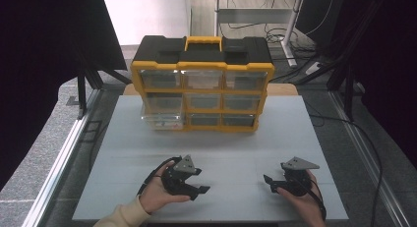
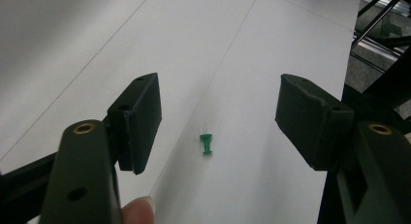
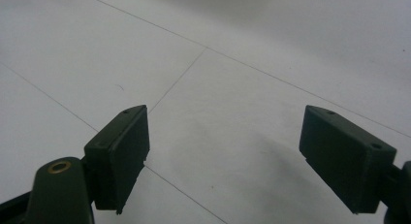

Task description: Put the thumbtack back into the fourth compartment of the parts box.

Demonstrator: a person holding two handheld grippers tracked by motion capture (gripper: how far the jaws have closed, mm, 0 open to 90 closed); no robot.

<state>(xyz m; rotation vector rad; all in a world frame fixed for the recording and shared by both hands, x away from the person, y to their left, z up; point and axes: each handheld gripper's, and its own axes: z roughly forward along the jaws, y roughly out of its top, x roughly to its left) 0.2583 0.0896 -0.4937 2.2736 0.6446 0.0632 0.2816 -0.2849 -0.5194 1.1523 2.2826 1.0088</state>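
On the white desk (image 1: 147,148), a green pushpin (image 2: 207,143) lies between the released jaws of the left gripper (image 1: 200,180), while the right gripper (image 1: 269,184) rests nearby, jaws also released.

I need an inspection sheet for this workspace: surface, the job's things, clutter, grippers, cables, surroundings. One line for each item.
Surface: white table top with thin seam lines, no stains seen.
Job's things: one green push pin lying on the table ahead of the left gripper, lined up between the jaws, not touched.
Clutter: nothing seen.
Grippers: left gripper open, jaws wide on both sides of the pin; right gripper open, nothing between the jaws, bare table below.
Cables: a black cable trails from the left gripper; more cables lie on the floor behind the table.
Surroundings: yellow and black drawer organizer at the far side of the table, its lower left drawer pulled out slightly; dark curtains on both sides.
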